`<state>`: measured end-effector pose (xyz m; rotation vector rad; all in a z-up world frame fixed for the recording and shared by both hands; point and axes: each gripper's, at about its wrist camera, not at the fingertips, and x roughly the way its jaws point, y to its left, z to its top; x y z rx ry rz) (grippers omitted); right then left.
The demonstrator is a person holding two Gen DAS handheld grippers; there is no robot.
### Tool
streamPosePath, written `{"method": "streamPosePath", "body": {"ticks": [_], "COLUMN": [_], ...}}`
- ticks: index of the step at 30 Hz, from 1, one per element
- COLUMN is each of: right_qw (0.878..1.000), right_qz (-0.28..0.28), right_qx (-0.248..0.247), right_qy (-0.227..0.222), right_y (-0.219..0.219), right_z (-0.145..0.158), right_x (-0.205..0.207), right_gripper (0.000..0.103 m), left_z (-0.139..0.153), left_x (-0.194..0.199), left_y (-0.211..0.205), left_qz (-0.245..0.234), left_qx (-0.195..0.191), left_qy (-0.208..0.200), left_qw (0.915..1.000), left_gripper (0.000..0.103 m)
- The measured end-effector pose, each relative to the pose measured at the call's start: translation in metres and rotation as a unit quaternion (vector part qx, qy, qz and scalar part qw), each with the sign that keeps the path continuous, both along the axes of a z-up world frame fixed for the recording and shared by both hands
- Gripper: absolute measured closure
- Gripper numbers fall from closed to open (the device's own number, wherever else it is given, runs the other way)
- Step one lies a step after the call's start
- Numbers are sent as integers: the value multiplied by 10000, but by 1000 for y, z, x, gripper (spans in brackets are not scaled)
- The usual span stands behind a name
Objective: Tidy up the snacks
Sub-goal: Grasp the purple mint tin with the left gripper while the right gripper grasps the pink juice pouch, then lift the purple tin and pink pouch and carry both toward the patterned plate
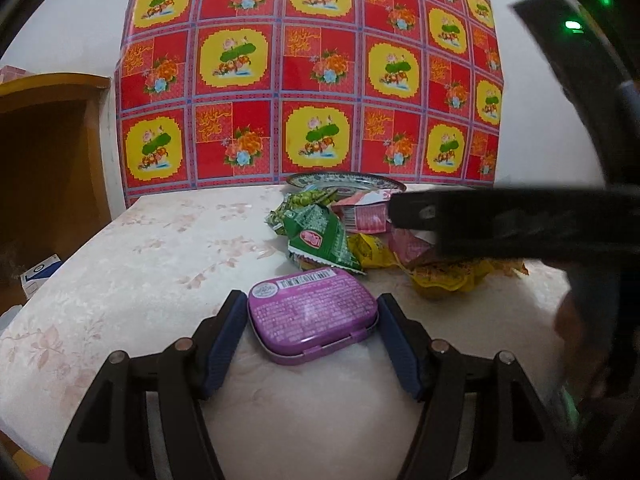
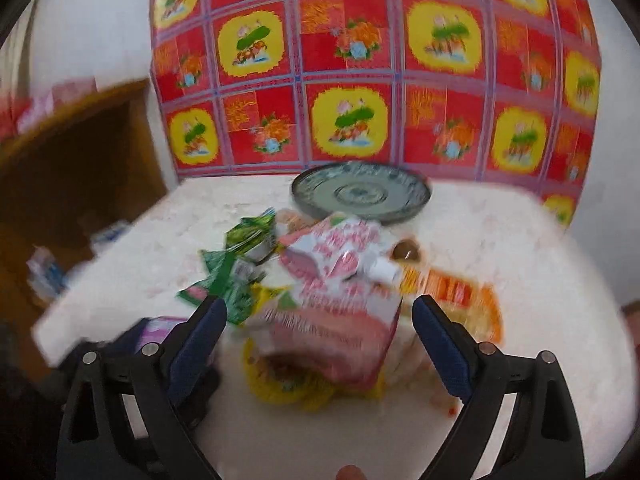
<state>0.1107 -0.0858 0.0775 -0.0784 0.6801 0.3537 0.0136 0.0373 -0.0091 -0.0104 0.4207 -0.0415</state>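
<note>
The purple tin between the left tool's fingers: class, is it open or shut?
Shut. The purple tin lies flat on the table, lid closed flush along its hinged edge, label side up.

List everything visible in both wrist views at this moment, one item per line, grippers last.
purple tin: 1, purple, on table between left pads, gaps showing.
snack packets: several, green, yellow, pink, orange, piled mid-table.
spouted pouch: 1, pink-white, atop pile.
plate: 1, green-patterned, table's far edge.
table: 1, pale floral.
wall cloth: 1, red-yellow, behind table.
wooden cabinet: 1, brown, left.
left gripper: open around tin.
right gripper: open over pile.
</note>
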Motion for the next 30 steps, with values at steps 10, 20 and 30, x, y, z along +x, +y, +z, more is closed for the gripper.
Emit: {"method": "streamPosePath", "body": {"ticks": [10,20,30], "right_qw": [9999,9978,9966], "right_qz": [58,482,757], "right_qx": [-70,423,189], "right_qy": [72,-183,-250], "right_y": [-13,-55,-62], "right_z": [-3,-4,-17], "right_x": [3,-35,-56], "right_gripper": [25,30,32], "left_z": [-1,-1,2], "left_x": [-2,-7,-9], "left_y": [0,-2,-5], "left_qz": [-116,-55,77], "left_qx": [25,4,-7], "left_qy": [-22,-17,81], "left_qw": [9999,10000,9999], "left_gripper": [34,34,34]}}
